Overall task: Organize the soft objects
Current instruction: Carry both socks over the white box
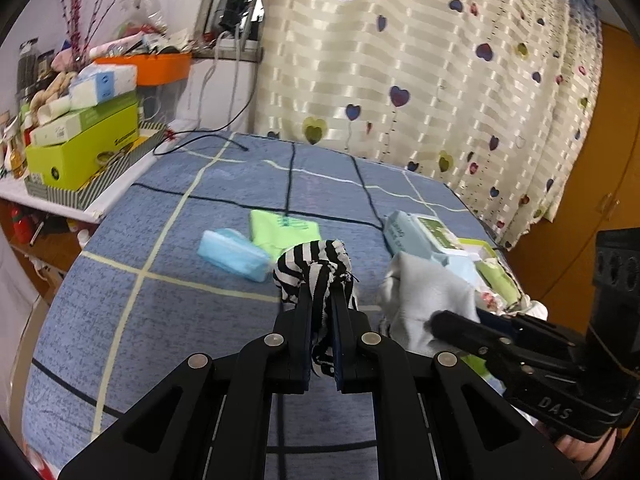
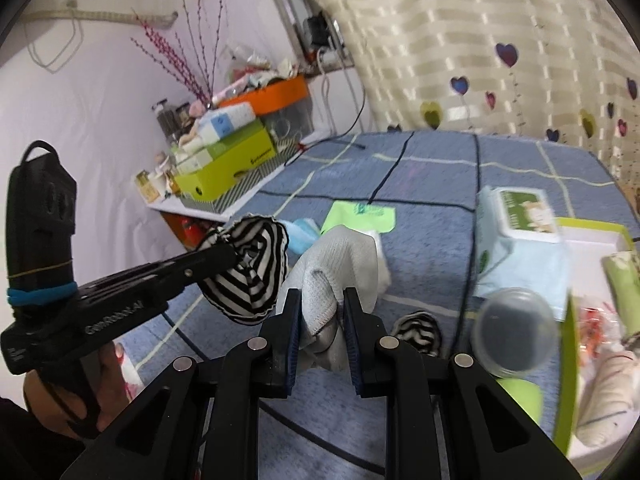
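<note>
A black-and-white striped sock [image 1: 316, 264] is bunched up above the blue checked bed cover [image 1: 160, 220], and my left gripper [image 1: 322, 296] is shut on it. Just to its right hangs a light grey sock [image 1: 424, 292], pinched by my right gripper [image 1: 438, 322]. In the right wrist view the grey sock [image 2: 340, 256] sits between the pads of the right gripper [image 2: 320, 296], which is shut on it. The striped sock [image 2: 248, 268] is held to the left by the left gripper [image 2: 224, 254]. A second striped sock [image 2: 418, 332] lies on the cover below.
A blue packet [image 1: 234, 254], a green cloth [image 1: 282, 230] and a wipes pack [image 2: 520, 216] lie on the bed. At the right are a green-rimmed box [image 2: 592, 224] with rolled items and a clear round lid [image 2: 514, 328]. A cluttered shelf [image 1: 80, 152] stands left, a curtain behind.
</note>
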Motion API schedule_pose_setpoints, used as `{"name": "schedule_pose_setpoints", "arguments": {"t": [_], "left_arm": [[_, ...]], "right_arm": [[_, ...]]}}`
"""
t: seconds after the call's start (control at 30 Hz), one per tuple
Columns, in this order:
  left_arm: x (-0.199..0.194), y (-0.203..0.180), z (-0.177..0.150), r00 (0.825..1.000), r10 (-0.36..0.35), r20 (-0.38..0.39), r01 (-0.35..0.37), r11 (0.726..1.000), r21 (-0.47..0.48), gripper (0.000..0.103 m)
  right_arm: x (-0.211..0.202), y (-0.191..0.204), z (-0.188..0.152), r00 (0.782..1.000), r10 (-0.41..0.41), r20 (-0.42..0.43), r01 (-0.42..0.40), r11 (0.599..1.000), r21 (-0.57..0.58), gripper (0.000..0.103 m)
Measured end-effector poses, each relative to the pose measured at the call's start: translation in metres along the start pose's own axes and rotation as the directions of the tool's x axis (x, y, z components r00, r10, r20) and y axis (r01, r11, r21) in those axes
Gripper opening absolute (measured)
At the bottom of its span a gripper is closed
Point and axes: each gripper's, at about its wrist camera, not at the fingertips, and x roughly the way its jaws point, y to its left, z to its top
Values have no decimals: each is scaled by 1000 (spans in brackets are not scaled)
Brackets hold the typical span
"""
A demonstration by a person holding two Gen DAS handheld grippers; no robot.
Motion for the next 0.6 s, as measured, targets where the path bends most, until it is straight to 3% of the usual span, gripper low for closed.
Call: {"name": "schedule_pose_setpoints", "arguments": {"t": [0.27, 0.6], "left_arm": [[-3, -41, 7, 999, -49, 15, 48, 997, 62, 8], [1, -85, 14, 995, -104, 4, 102, 986, 129, 8]], "right_arm": [[-54, -17, -1, 994, -55, 91, 54, 998, 14, 19], [-94, -49, -4, 982, -115, 147, 106, 992, 68, 19]]}}
